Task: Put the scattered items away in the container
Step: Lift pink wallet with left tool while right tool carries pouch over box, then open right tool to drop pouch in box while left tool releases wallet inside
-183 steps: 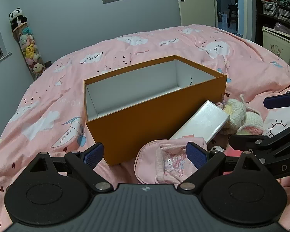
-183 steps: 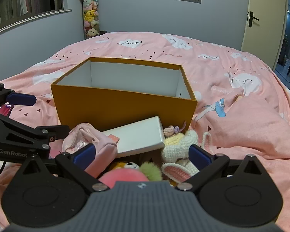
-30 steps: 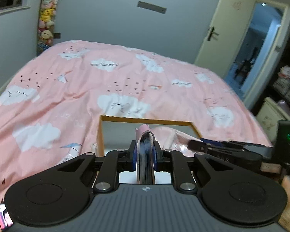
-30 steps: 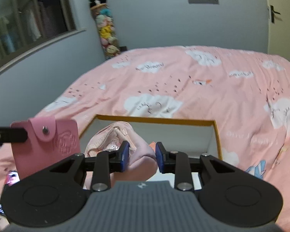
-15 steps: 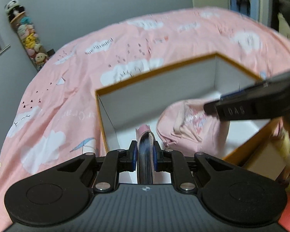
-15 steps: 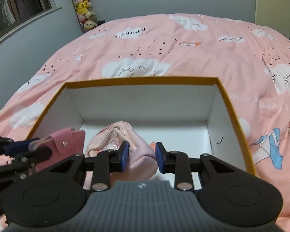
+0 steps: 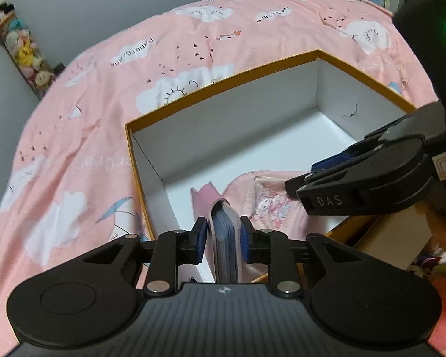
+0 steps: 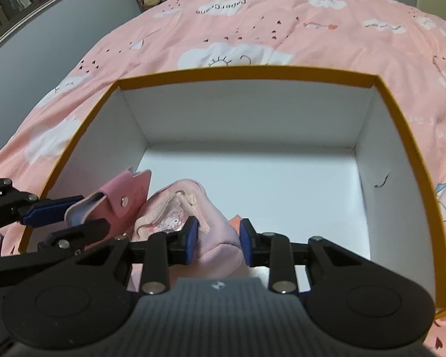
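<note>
Both claws have dropped lower into the orange box point(image 8: 401, 136) vs 0.5 s ago, left claw point(image 7: 222, 239) w/ jaws slightly parted around the pink card wallet point(image 7: 224, 238), right claw point(image 8: 218, 241) loosely closed around the pink pouch point(image 8: 193, 223), both lower centre, low enough to release gently.

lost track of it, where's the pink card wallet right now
The wallet sits between the left gripper's fingers, low inside the orange box at its left wall, beside the pink pouch.
</note>
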### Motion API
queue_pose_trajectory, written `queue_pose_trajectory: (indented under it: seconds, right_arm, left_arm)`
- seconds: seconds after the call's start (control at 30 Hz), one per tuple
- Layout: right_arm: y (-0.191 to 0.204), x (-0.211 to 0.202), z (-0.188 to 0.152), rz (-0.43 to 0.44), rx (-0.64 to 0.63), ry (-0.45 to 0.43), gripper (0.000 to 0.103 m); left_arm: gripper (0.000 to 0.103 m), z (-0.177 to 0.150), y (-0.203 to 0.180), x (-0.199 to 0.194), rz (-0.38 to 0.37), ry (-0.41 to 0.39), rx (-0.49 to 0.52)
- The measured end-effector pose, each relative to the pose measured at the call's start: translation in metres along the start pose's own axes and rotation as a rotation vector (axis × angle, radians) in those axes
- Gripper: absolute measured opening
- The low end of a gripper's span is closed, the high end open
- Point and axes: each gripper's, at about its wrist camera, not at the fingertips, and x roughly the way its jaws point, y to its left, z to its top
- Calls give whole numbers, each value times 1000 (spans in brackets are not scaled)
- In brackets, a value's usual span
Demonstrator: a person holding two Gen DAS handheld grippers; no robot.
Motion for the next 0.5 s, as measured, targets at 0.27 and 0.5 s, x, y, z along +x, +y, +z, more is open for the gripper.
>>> queue_pose_trajectory:
  seconds: [0.27, 0.5]
  right_arm:
    - [6, 10, -1, 33, -29, 88, 33]
    - [9, 26, 6, 87, -10, 182, 31]
  left_arm:
    - [32, -1, 16, -26, -72, -43, -27]
    - [32, 3, 32, -39, -40, -77, -66]
